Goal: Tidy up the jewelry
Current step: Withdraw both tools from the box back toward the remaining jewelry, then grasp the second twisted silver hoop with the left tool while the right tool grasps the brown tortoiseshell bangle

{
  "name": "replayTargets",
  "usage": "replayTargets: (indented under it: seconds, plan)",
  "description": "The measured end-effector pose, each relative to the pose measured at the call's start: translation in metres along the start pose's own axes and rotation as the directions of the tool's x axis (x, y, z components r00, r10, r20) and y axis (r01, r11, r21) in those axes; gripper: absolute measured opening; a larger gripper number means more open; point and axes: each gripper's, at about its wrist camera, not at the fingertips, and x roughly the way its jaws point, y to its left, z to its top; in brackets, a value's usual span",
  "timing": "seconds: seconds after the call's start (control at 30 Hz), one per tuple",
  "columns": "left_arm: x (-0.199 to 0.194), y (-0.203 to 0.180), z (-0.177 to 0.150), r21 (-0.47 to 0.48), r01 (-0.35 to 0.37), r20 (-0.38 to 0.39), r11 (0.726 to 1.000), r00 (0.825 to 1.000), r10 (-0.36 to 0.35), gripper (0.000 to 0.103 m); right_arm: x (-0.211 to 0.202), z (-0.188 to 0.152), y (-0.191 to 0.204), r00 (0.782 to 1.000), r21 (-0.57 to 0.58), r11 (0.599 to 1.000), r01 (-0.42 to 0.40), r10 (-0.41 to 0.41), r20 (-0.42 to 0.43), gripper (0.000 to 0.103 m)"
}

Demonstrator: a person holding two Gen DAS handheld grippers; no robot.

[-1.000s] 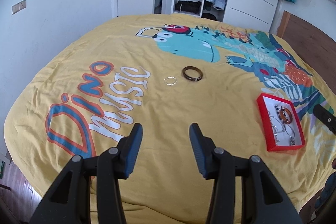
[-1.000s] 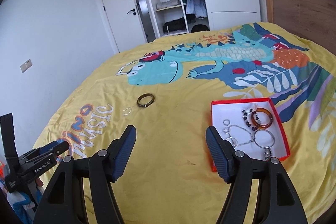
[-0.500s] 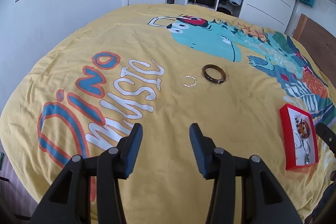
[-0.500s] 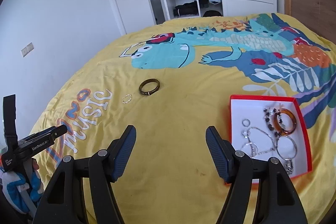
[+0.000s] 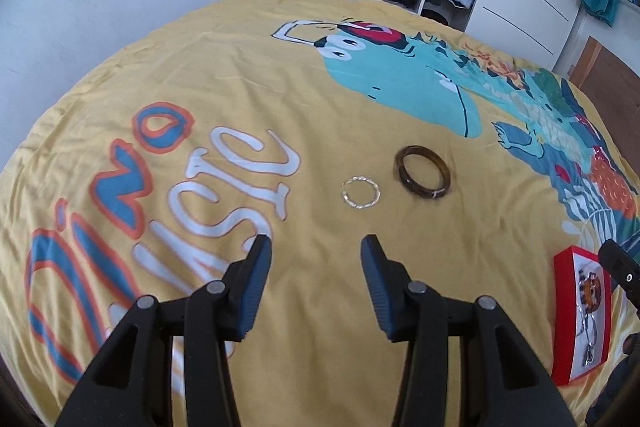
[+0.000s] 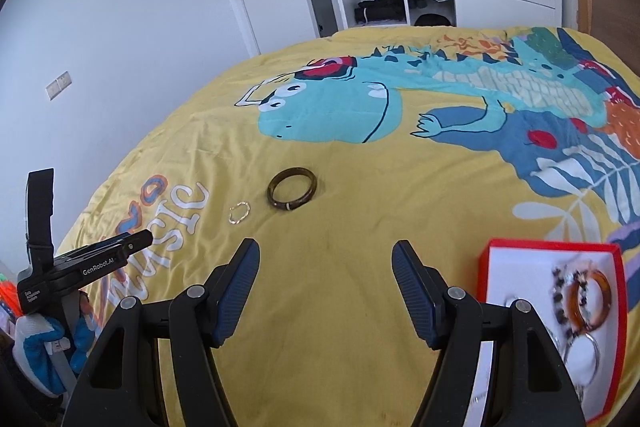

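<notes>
A dark brown bangle (image 5: 422,177) is lying flat on the yellow bedspread, just beside a thin silvery ring bracelet (image 5: 359,191). Well apart, a red box (image 6: 496,255) with a white lining is holding an amber bangle (image 6: 590,299), beads and silver pieces.

You have the bangle (image 5: 423,172) lying on the bedspread (image 5: 304,99), the thin ring (image 5: 359,191) just left of it. The box (image 5: 561,315) sits near, far right, holding more jewelry (image 6: 582,301).
</notes>
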Motion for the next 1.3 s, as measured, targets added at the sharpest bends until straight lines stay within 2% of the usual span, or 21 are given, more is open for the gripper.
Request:
replayTargets:
  seconds: [0.4,0.57,0.83,1.1,1.3]
  plan:
    - [0.078,-0.007,0.019,0.002,0.048,-0.059,0.999,0.997,-0.047,0.044,0.075,0.027,-0.003,0.999,-0.007,0.999,-0.034,0.033,-0.017,0.066]
    - [0.098,-0.009,0.024,-0.014,0.066,-0.061,0.998,0.996,-0.066,0.044,0.101,0.029,-0.004,0.999,-0.005,0.999,-0.045,0.045,-0.028,0.066]
    - [0.128,-0.009,0.022,-0.016,0.055,-0.084,0.998,0.995,-0.056,0.043,0.133,0.035,-0.004,0.998,-0.003,0.999,-0.054,0.054,-0.044,0.064]
    - [0.145,-0.009,0.02,0.017,0.023,-0.094,1.0,0.995,-0.021,0.021,0.164,0.036,-0.003,0.995,-0.018,0.998,-0.059,0.057,-0.082,0.058]
    - [0.149,-0.009,0.015,0.033,0.014,-0.057,0.999,0.998,-0.013,0.018,0.189,0.037,-0.001,0.99,-0.01,0.997,-0.075,0.073,-0.12,0.05]
